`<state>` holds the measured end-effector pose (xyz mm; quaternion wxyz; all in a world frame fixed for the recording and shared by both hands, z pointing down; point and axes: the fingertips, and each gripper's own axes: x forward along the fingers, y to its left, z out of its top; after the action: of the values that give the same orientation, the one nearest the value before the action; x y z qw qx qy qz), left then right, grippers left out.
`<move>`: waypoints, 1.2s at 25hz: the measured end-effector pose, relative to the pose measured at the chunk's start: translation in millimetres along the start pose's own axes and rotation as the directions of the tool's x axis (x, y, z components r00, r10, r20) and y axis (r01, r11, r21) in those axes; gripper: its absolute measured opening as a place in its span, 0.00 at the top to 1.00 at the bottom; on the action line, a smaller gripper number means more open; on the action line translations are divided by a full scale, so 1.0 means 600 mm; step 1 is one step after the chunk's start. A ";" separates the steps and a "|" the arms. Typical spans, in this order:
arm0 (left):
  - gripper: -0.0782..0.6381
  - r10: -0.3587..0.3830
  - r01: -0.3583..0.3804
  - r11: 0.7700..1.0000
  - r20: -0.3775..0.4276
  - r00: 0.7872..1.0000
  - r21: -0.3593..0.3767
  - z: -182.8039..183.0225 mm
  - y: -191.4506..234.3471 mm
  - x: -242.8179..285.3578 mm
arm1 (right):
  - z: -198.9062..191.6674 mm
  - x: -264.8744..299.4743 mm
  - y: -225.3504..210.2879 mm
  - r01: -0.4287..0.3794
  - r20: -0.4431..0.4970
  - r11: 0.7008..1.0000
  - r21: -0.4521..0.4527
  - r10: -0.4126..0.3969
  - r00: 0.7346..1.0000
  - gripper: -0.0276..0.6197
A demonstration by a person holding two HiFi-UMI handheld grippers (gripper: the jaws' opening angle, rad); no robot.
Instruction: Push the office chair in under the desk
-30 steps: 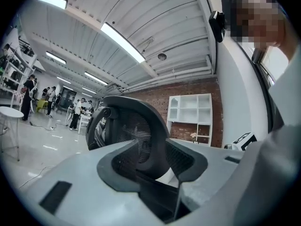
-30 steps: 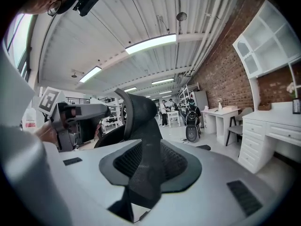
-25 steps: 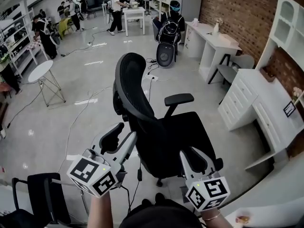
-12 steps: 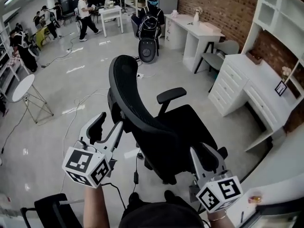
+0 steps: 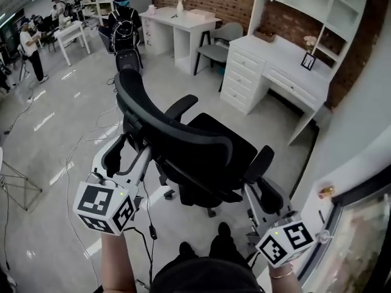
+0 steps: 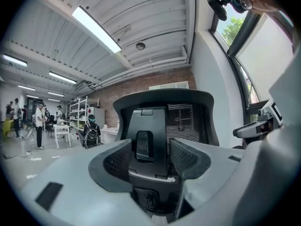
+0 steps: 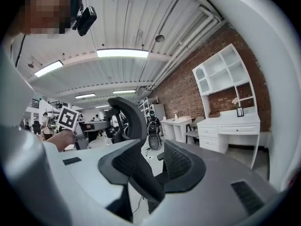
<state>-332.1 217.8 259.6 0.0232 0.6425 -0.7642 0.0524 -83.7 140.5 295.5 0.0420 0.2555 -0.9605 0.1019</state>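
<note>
The black mesh office chair (image 5: 201, 145) stands in mid-floor with its back toward me and its seat facing the white desk (image 5: 287, 60) with drawers and a hutch at the upper right. My left gripper (image 5: 128, 154) is just behind the left edge of the backrest. Its jaws have just been opening and stand open (image 6: 148, 157); the back's centre spine (image 6: 146, 145) shows between them, clear of the pads. My right gripper (image 5: 264, 191) is shut on the chair's right armrest (image 5: 258, 162), whose black bar (image 7: 141, 173) fills the gap between the pads.
A second white desk (image 5: 183, 20) with a grey chair (image 5: 220, 44) stands at the back, next to a person with a backpack (image 5: 125, 23). Cables (image 5: 79, 157) trail over the floor on the left. A white wall and window sill (image 5: 360, 176) close the right side.
The chair has swung round so its seat now faces the white desk, which appears nearer. Both grippers moved with it. The left jaws stand wider than before.
</note>
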 end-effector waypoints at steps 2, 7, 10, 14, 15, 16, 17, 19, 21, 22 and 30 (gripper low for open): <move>0.56 -0.011 0.011 1.000 0.002 1.000 0.002 -0.002 0.000 0.001 | -0.009 -0.009 0.011 0.008 -0.009 1.000 -0.014 -0.008 1.000 0.72; 0.55 -0.059 0.060 0.998 -0.024 0.998 0.014 -0.015 -0.001 0.013 | -0.034 -0.021 0.047 0.053 -0.065 0.994 -0.093 -0.060 0.996 0.64; 0.52 -0.051 0.052 0.998 -0.038 0.998 0.031 -0.020 0.007 0.017 | -0.050 -0.007 0.065 0.047 -0.121 0.983 -0.177 -0.069 0.990 0.60; 0.51 -0.042 0.045 0.998 -0.050 0.998 0.050 -0.020 0.010 0.019 | -0.069 0.010 0.076 0.054 -0.180 0.961 -0.272 -0.106 0.978 0.58; 0.50 -0.040 0.043 0.997 -0.051 0.998 0.060 -0.019 0.010 0.020 | -0.073 0.012 0.078 0.056 -0.192 0.954 -0.294 -0.117 0.974 0.58; 0.50 -0.036 0.040 0.997 -0.054 0.998 0.072 -0.018 0.009 0.021 | -0.077 0.015 0.079 0.059 -0.203 0.947 -0.316 -0.128 0.971 0.57; 0.49 -0.032 0.037 0.996 -0.057 0.998 0.085 -0.016 0.009 0.022 | -0.081 0.019 0.080 0.061 -0.214 0.939 -0.337 -0.139 0.967 0.57; 0.48 -0.024 0.031 0.994 -0.064 0.998 0.105 -0.012 0.009 0.025 | -0.086 0.027 0.083 0.065 -0.230 0.925 -0.375 -0.161 0.960 0.57; 0.47 -0.035 0.041 0.994 -0.059 0.998 0.103 -0.006 0.006 0.031 | -0.089 0.035 0.081 0.075 -0.238 0.907 -0.415 -0.188 0.953 0.57; 0.47 -0.047 0.052 0.994 -0.054 0.997 0.095 -0.004 0.003 0.036 | -0.090 0.038 0.078 0.082 -0.240 0.896 -0.437 -0.203 0.949 0.57; 0.48 -0.051 0.057 0.991 -0.053 0.997 0.117 0.002 -0.003 0.063 | -0.104 0.064 0.047 0.105 -0.251 0.851 -0.515 -0.267 0.930 0.57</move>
<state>-336.9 180.1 262.3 0.0054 0.6617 -0.7412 0.1129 -129.2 159.5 356.5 0.2675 0.3095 -0.9056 -0.1119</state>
